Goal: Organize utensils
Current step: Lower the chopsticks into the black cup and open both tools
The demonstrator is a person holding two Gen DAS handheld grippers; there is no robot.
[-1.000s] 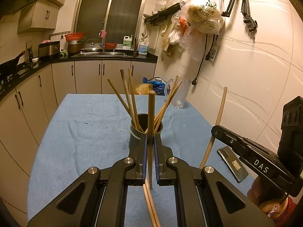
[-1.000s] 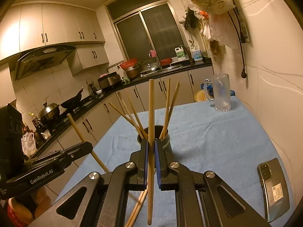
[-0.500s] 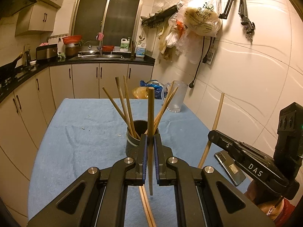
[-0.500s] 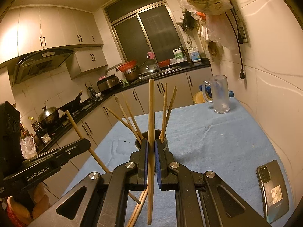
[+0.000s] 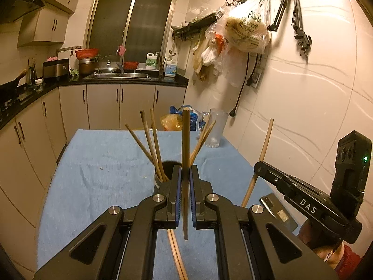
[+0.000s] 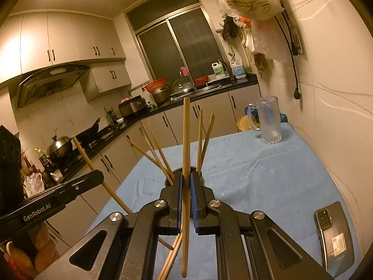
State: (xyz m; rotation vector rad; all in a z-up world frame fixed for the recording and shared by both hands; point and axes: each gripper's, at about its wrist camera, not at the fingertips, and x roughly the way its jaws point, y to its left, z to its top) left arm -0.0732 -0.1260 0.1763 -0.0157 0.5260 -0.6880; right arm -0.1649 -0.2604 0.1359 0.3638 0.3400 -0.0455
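- The left gripper (image 5: 184,182) is pinching one chopstick (image 5: 185,154) between fully closed jaws, carrying it upright with its lower end clear of the table, presumably so the stick can be dropped tip-first.
- Just ahead of those jaws, the dark holder cup (image 5: 163,170) is standing on the blue towel (image 5: 98,163), with several chopsticks already fanning out of it; this is where the loose ones are being gathered.
- Below the left gripper, two more chopsticks (image 5: 177,256) are lying on the towel, waiting to be collected.
- The right gripper (image 6: 185,184) is likewise clamping a single chopstick (image 6: 186,140) upright in closed jaws, aimed toward the same cup, so both hands are bringing sticks in together.
- Whether either held stick is directly over the cup mouth is hard to judge, since the jaws are blocking it.
- Further right, a clear mug (image 6: 270,121) and a phone (image 6: 335,235) are sitting well apart from the cup, out of the working path.
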